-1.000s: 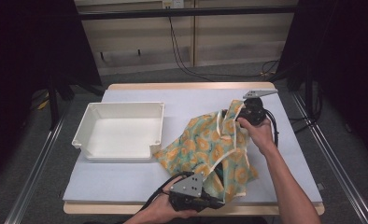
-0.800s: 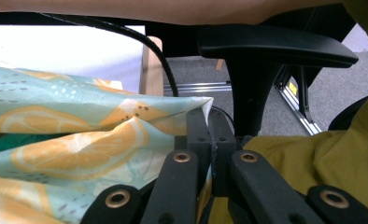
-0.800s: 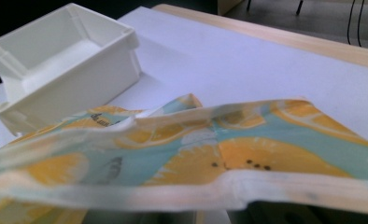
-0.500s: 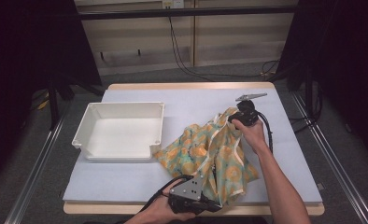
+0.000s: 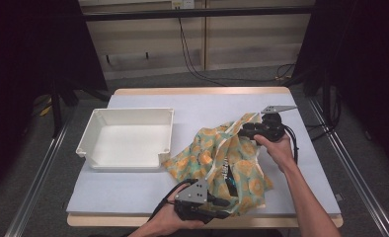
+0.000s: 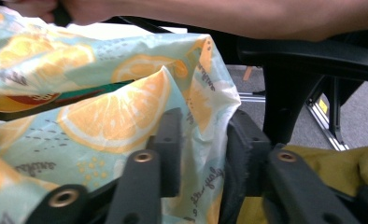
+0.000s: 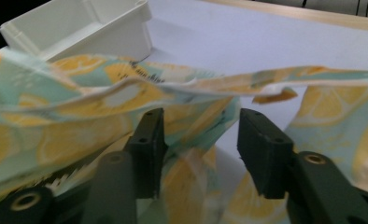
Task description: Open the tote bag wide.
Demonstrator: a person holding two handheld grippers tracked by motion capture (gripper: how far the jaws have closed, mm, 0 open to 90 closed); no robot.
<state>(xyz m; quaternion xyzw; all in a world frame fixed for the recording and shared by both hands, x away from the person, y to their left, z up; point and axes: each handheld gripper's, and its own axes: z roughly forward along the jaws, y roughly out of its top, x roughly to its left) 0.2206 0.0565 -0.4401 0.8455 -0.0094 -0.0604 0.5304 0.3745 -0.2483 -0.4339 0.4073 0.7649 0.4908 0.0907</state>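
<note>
A thin cloth (image 5: 217,158) printed with orange slices on pale teal lies bunched on the right half of the table. My left gripper (image 5: 224,203) is at the front edge, shut on the cloth's near hem; in the left gripper view the fabric (image 6: 102,116) is pinched between the jaws (image 6: 203,149). My right gripper (image 5: 244,132) is at the cloth's far right corner, pointing left. In the right gripper view its jaws (image 7: 201,140) stand apart, open, with a hem of the cloth (image 7: 79,121) stretched across just beyond them.
An empty white tray (image 5: 128,114) stands on the left half of the table (image 5: 133,187), its corner (image 7: 79,28) close to the cloth's left edge. The person's right forearm (image 5: 306,197) crosses the table's front right. Metal rails run along both sides of the table.
The right gripper has come slightly nearer and lower. The cloth, lifted and spread a second ago, now sags in a tighter bunch. The left gripper has stayed put.
</note>
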